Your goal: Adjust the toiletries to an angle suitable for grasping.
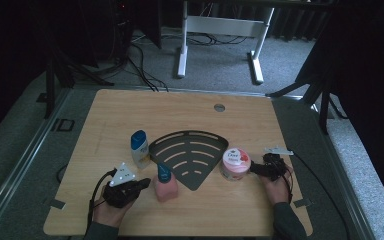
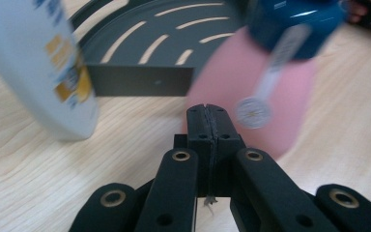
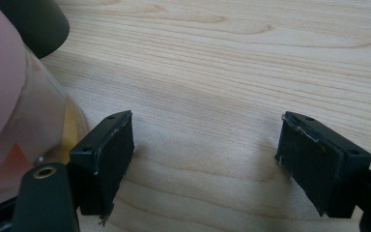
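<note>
Claws first, both near front edge of desk [image 1: 190,107]. Left claw [image 1: 142,184] toward front-left corner, jaws pressed together w/ nothing between, tips just beside pink bottle [image 1: 165,187] w/ blue cap. Right claw [image 1: 256,168] toward front-right, jaws spread wide over bare wood, one jaw right next to pink cream jar [image 1: 235,163]; touching or not, can't tell. Mid-desk: black fan-shaped rack [image 1: 190,156] lies flat btw bottle & jar. White bottle [image 1: 139,148] w/ blue cap stands at rack's left edge, behind pink bottle.
</note>
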Action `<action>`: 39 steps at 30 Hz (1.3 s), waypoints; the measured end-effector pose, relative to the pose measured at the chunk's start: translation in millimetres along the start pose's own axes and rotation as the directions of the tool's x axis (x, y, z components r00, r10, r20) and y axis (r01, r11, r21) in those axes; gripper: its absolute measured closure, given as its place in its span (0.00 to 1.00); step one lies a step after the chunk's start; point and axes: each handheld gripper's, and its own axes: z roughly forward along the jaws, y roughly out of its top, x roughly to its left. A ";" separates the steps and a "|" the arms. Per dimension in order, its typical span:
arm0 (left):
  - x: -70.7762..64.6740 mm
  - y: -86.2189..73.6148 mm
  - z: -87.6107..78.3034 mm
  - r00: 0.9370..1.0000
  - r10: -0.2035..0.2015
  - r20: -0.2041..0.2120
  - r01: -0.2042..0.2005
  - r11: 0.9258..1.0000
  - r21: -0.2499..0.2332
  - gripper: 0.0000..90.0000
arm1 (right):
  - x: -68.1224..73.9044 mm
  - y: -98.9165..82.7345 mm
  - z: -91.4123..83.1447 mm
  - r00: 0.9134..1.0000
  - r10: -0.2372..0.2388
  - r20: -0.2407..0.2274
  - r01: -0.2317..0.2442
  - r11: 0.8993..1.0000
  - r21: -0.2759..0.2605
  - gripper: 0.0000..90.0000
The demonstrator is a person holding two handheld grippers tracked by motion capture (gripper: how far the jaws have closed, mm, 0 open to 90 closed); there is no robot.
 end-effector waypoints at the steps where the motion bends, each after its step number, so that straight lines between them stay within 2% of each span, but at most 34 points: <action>1: -2.6 1.2 -1.1 1.000 0.006 0.008 -0.006 1.000 -0.001 1.00 | 0.0 0.0 0.0 1.000 0.000 0.000 0.000 1.000 0.000 0.22; 8: -14.8 5.1 -4.9 0.999 0.032 0.041 -0.032 0.999 -0.001 1.00 | 0.0 0.0 0.0 1.000 0.000 0.000 0.000 1.000 0.000 0.22; 17: -30.2 10.8 -3.5 0.994 0.065 0.089 -0.066 0.998 0.004 1.00 | 0.0 0.0 0.0 1.000 0.000 0.000 0.000 1.000 0.000 0.22; 25: -43.0 17.4 8.7 0.988 0.096 0.119 -0.098 0.995 0.014 1.00 | 0.1 0.0 0.0 1.000 0.002 0.000 -0.002 1.000 0.000 0.22; 30: -46.8 21.7 16.4 0.986 0.109 0.124 -0.111 0.994 0.013 1.00 | 0.0 0.0 0.0 1.000 0.001 0.000 -0.001 1.000 0.000 0.22; 39: -51.3 23.0 23.2 0.988 0.124 0.096 -0.125 0.992 0.008 1.00 | 0.0 0.0 0.0 1.000 0.000 0.000 0.000 1.000 0.000 0.22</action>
